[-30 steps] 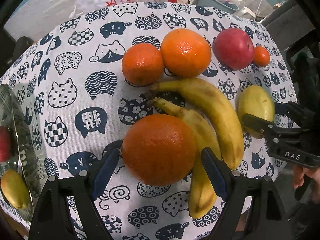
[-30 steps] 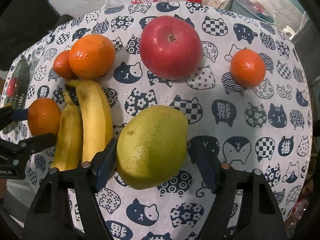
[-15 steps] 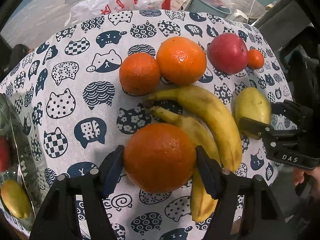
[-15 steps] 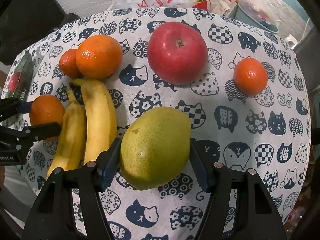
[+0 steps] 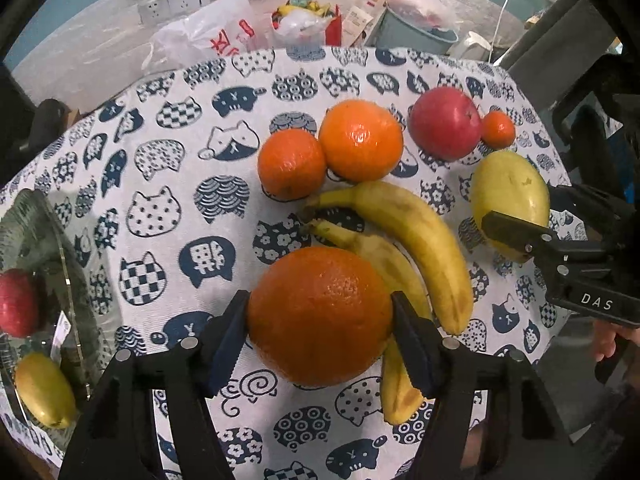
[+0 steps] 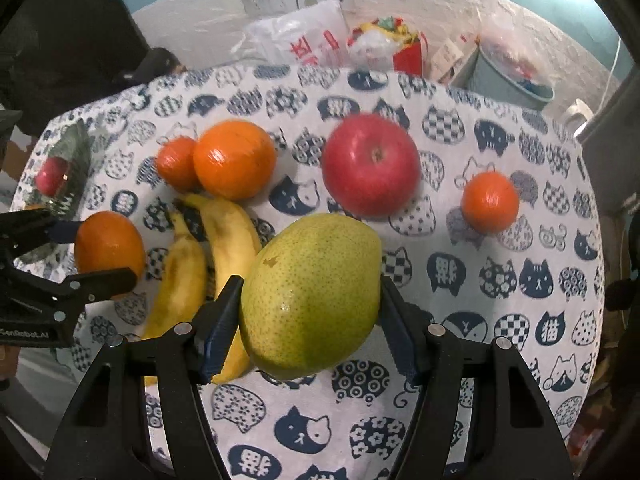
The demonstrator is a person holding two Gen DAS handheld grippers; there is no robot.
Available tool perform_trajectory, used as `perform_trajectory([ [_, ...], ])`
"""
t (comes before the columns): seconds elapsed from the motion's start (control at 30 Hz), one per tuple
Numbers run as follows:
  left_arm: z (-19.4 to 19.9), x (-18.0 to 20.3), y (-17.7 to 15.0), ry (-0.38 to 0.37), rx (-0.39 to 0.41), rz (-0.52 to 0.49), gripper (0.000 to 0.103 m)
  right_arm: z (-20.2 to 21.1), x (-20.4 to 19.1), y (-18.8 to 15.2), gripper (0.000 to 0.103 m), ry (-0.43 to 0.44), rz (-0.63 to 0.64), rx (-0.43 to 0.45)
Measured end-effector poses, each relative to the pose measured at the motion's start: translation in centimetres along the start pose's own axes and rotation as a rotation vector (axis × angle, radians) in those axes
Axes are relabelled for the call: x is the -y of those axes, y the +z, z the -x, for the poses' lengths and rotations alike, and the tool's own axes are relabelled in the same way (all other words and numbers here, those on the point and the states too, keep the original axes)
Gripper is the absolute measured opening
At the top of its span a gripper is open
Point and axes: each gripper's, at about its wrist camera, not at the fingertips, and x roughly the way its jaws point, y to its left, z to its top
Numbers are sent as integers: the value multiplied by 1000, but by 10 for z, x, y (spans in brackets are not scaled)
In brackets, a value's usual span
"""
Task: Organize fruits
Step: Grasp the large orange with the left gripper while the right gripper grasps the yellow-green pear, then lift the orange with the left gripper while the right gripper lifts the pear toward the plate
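Note:
My left gripper (image 5: 320, 336) is shut on a large orange (image 5: 320, 314), held just above the cat-print cloth. My right gripper (image 6: 310, 328) is shut on a green pear (image 6: 310, 296), also lifted a little; the pear shows in the left wrist view (image 5: 510, 196) too. Two bananas (image 5: 416, 240) lie between them. Behind are two more oranges (image 5: 360, 144) (image 5: 291, 162), a red apple (image 5: 444, 122) and a small tangerine (image 5: 497, 129). A glass bowl (image 5: 68, 280) at the left edge holds a red apple (image 5: 16, 302) and a yellow-green pear (image 5: 44, 388).
The table's cloth (image 5: 160, 184) is bare on the left half. Behind the table stand a white plastic bag (image 5: 216, 36), a red bag of clutter (image 5: 308, 20) and a grey bin (image 5: 420, 34). A dark frame (image 5: 572, 40) stands at the far right.
Both grippers closed on their fruit, the left on the orange and the right on the pear, and both lifted slightly, so the views tilt up toward the wall.

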Motion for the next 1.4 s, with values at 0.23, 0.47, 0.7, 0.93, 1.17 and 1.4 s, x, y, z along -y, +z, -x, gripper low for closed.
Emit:
perform_trajectory([
  [0.23, 28, 0, -1, -16, 63, 13, 71, 25, -22, 11, 66, 10, 38, 78],
  [0.47, 62, -6, -3, -34, 135, 45, 70, 49, -36, 19, 66, 27, 62, 142],
  [0.7, 91, -17, -5, -22, 204, 67, 71, 68, -50, 26, 66, 54, 78, 192],
  [0.93, 103, -37, -11, -9, 232, 111, 70, 77, -71, 38, 66, 83, 99, 218],
  [1.17, 113, -65, -22, 10, 254, 160, 71, 76, -95, 47, 66, 113, 129, 221],
  [1.4, 123, -96, -36, 19, 271, 221, 70, 71, -125, 58, 66, 142, 172, 222],
])
